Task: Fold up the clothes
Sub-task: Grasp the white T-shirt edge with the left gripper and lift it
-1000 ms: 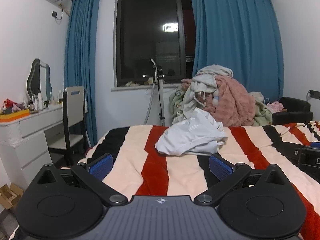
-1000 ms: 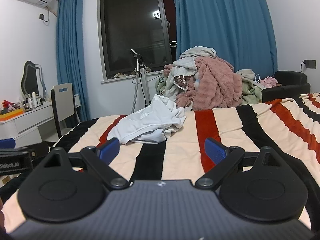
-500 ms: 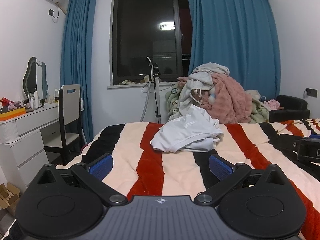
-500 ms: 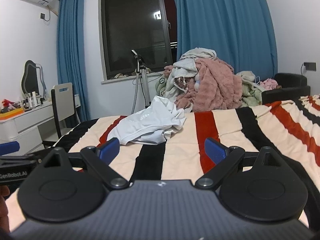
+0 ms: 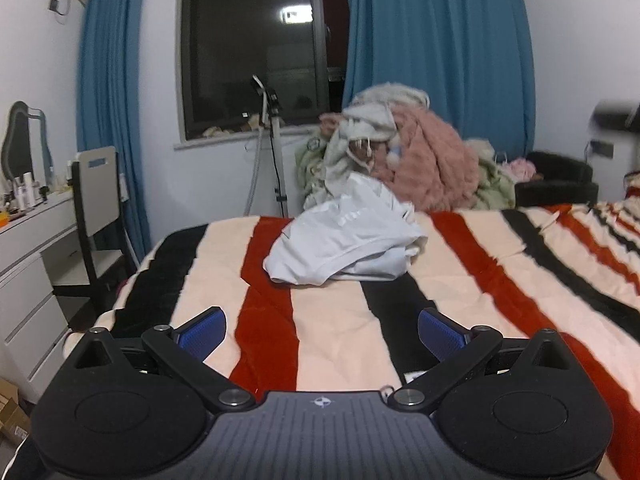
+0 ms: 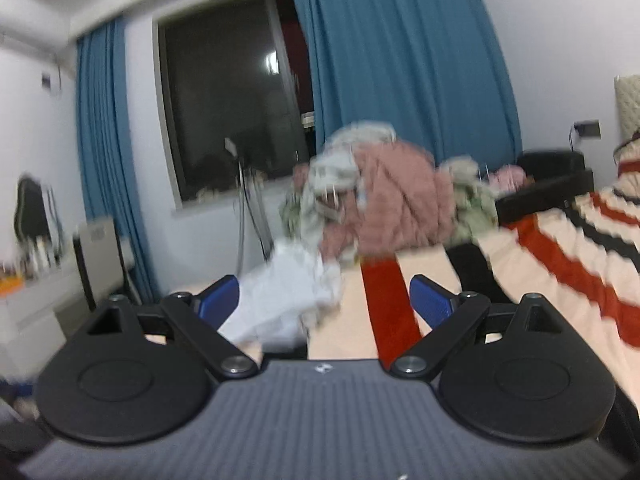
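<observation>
The left tool [image 5: 322, 330] hovers low over the striped bed [image 5: 472, 280], its blue-padded fingers [image 5: 202, 330] spread wide with nothing between them. Straight ahead of it, well apart, a crumpled white garment [image 5: 344, 246] lies in a heap on the blanket near the bed's far edge. The right tool [image 6: 324, 300] is also spread wide and empty; its view is blurred, with the white garment [image 6: 280, 296] showing just beyond its left finger. Behind the garment, past the bed's far edge, a pile of clothes [image 5: 400, 160] rises, topped by a pink fleecy piece and pale grey and green items. Blue curtains [image 5: 436, 52] frame a dark window [image 5: 256, 44]. At the left stand a white table [image 5: 28, 248] with bottles and a chair [image 5: 96, 200].
</observation>
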Available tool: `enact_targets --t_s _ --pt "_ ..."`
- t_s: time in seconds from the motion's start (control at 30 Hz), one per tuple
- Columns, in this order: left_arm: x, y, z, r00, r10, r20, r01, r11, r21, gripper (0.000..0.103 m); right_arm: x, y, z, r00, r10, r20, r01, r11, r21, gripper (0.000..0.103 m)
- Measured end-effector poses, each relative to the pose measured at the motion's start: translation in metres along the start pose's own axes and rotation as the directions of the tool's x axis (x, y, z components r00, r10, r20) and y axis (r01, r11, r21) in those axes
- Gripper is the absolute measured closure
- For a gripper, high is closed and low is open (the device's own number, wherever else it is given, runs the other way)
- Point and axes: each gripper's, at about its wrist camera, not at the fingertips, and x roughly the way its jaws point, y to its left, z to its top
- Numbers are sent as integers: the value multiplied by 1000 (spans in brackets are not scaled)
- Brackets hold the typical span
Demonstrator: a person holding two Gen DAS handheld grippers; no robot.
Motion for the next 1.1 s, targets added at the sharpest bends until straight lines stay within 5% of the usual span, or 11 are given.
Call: enact_targets --t_s 0.1,0.3,0.5,0.57,0.63,0.77,0.93,1.1 --pt "54 -5 4 999 -15 -52 17 999 38 0 14 -1 7 999 42 21 -42 999 -12 10" --pt "178 -11 5 993 -1 -115 10 997 74 5 66 -14 -32 995 31 -97 -30 999 15 10" --pt "284 -17 11 990 58 -129 -41 991 130 16 104 -19 -66 997 11 -73 -10 1000 17 10" --pt "313 -20 10 976 165 -141 -137 973 188 37 118 -17 -78 997 -1 -79 1 1000 3 10" --pt "332 -18 10 961 222 -166 -186 960 209 81 129 -15 -88 995 -8 -100 8 1000 -6 10" --pt "309 -4 22 978 198 -60 -189 973 136 93 145 -15 -102 990 -29 -139 27 999 -16 10" --pt "227 17 42 994 97 48 -96 995 -14 95 145 -11 -106 991 -31 -127 30 999 -13 10" --pt "135 24 42 993 15 116 -10 999 -45 95 125 7 -105 994 21 -111 -28 998 -63 10"
